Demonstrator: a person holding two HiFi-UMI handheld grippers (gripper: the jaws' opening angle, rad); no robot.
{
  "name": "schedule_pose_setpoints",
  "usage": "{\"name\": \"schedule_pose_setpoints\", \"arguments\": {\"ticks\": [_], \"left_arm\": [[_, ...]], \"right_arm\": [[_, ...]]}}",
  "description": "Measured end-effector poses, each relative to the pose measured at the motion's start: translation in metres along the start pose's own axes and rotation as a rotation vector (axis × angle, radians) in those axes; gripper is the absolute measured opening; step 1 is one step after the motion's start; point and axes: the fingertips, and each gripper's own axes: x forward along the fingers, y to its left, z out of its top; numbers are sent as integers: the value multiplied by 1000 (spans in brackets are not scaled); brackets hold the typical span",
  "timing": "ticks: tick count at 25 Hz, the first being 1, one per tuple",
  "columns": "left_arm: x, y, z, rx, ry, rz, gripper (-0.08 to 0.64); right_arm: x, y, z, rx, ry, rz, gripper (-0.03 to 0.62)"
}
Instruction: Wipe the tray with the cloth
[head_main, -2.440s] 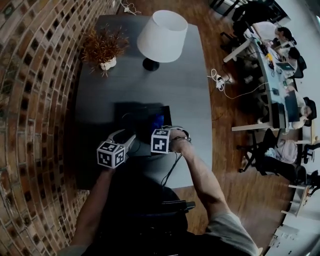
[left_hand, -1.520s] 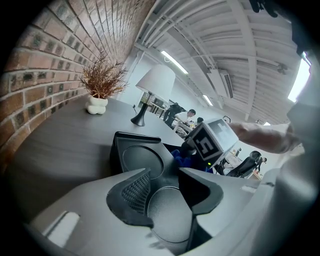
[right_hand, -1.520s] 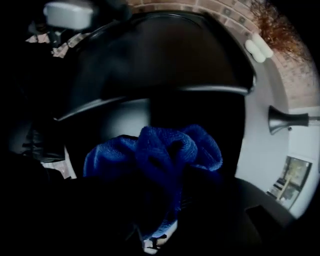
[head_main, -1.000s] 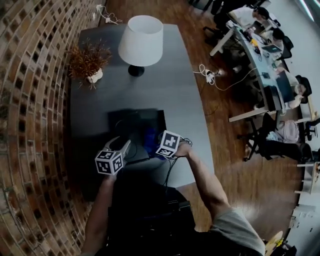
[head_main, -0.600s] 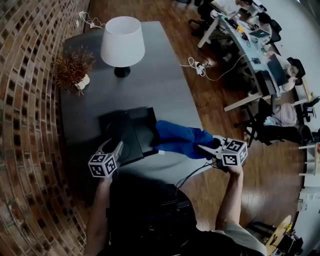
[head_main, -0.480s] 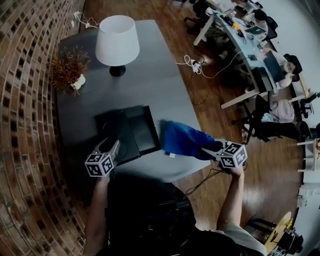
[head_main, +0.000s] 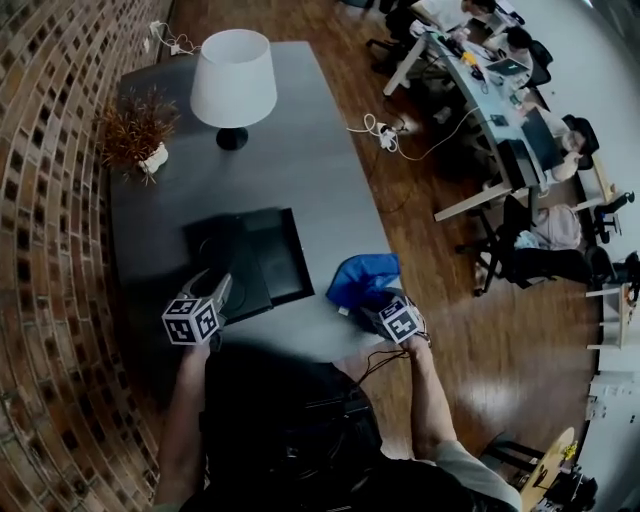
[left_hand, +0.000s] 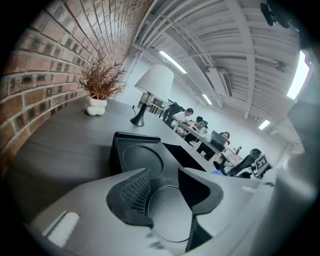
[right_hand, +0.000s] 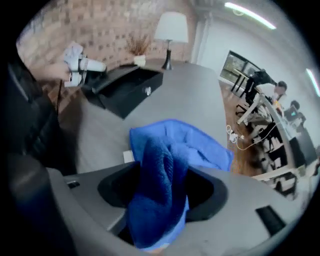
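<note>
While a red-brown brick wall runs down the left side, a long grey table stretches away beside it. On the table stand a dried brown plant in a small white pot and, to its right, a table lamp with a white shade and black base. Nearer the person, the left gripper sits at the near left end of a black plastic tray with round recesses and one rectangular compartment. Its jaws stand partly apart with a round recess showing in the gap and nothing pinched between the pads; whether they touch the tray cannot be told. Right of the tray, and clear of it, a crumpled blue terry cloth lies on the table by its right edge. The right gripper is over the near side of the cloth. Its jaws have just been opening, and a bunched fold of the cloth stands loose between them, with dark gaps on both sides. Further right is wooden floor, then desks with seated people.
</note>
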Motion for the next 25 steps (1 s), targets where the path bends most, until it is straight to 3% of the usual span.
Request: {"name": "schedule_pose_setpoints", "arguments": {"ticks": [2, 4, 5, 7, 9, 12, 14, 17, 19, 20, 21, 25], "left_arm": [[0, -1, 0, 0, -5, 3, 179], [3, -5, -1, 0, -5, -1, 179], [4, -7, -2, 1, -3, -2, 179], [4, -9, -3, 6, 3, -5, 179], [5, -9, -2, 10, 4, -10, 179], [4, -6, 1, -16, -7, -20, 178], [2, -3, 0, -31, -9, -17, 178], [2, -4, 0, -53, -10, -22, 178], [2, -5, 1, -66, -14, -36, 178], [3, -5, 2, -62, -15, -39, 179], [4, -5, 2, -56, -15, -40, 179], [3, -3, 3, -78, -21, -52, 179]], "right_arm": [[-15, -14, 33, 157, -176, 38, 282], [-20, -31, 48, 215, -221, 20, 288], [-18, -32, 50, 177, -188, 2, 379], [-20, -27, 66, 63, -153, -36, 390], [-33, -18, 116, 24, -253, -13, 383], [-20, 23, 194, 97, -376, 253, 374], [15, 58, 207, 132, -310, 409, 378], [54, 91, 197, 132, -162, 470, 380], [52, 108, 208, 174, -173, 523, 383], [48, 117, 217, 200, -193, 572, 339], [46, 128, 225, 218, -207, 622, 340], [48, 185, 249, 189, -222, 770, 339]]}}
